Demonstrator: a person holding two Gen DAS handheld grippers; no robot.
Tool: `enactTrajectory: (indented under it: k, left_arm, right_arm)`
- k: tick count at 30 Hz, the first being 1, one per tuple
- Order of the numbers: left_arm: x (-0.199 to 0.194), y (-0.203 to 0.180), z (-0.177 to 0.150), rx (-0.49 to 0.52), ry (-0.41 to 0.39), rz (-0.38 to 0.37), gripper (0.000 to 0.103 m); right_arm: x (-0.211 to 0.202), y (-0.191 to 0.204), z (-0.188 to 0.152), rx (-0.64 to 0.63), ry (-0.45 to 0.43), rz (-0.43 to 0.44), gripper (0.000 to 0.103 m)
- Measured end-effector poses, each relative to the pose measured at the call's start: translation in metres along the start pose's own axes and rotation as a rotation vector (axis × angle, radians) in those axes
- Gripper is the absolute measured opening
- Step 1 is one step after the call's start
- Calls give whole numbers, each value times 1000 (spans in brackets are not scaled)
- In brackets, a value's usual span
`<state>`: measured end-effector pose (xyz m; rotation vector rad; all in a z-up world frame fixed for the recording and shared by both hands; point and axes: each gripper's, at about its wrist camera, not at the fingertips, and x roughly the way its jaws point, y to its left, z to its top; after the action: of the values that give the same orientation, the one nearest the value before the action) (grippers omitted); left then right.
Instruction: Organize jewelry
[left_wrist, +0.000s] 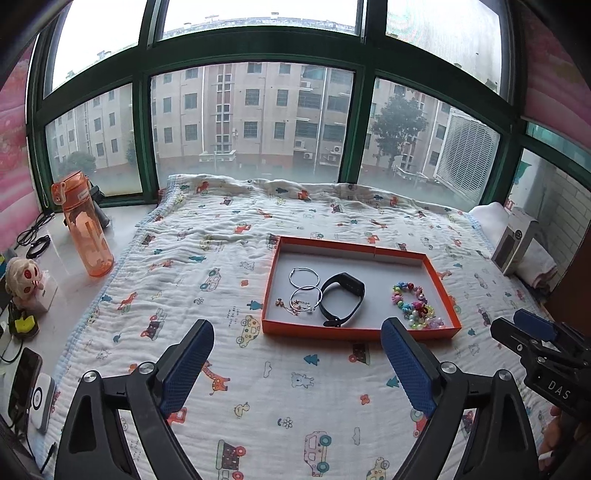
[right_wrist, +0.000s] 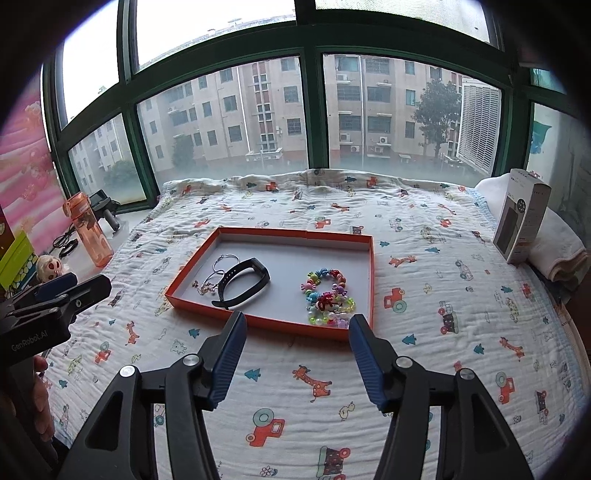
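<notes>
An orange shallow box lid lies on the patterned blanket. Inside it are two silver hoops, a thin chain bracelet, a black wristband and colourful bead bracelets. My left gripper is open and empty, hovering just before the lid's near edge. My right gripper is open and empty, also just before the lid's near edge, below the beads. Each gripper shows at the edge of the other's view.
An orange water bottle, a plush toy, cables and a phone stand on the sill at the left. A grey carton leans on folded towels at the right. The window runs along the far edge.
</notes>
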<state>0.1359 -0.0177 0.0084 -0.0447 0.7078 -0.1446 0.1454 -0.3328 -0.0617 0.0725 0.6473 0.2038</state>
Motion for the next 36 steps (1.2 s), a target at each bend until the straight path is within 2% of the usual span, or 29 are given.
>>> enactTrajectory:
  k: [15, 36]
  left_arm:
    - [-32, 6, -17, 4, -12, 30, 103]
    - [-37, 4, -24, 21, -6, 42, 103]
  right_arm:
    - [-22, 12, -17, -25, -12, 2, 66]
    - [-32, 8, -19, -14, -24, 7, 67]
